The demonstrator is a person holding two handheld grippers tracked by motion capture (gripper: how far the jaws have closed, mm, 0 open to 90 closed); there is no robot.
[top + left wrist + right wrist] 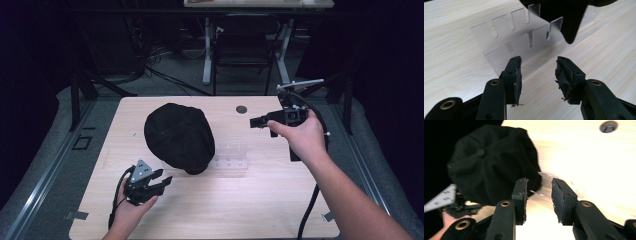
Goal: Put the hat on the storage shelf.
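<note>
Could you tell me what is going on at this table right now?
A person holds a gripper in each hand over a wooden table. A black cap rests partly on a clear slotted acrylic stand. The left gripper and the right gripper are both open and empty, each pointing toward the cap and stand.

black cap [179, 137], draped over clear rack [231, 159]

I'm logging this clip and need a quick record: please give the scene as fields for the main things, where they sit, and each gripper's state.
surface: wooden table
cap: black cap, resting on the table and over the rack's left end
rack: clear slotted rack, right of the cap
left gripper: open, nothing between the jaws, near the cap
right gripper: open, nothing held, pointing at the cap
</note>
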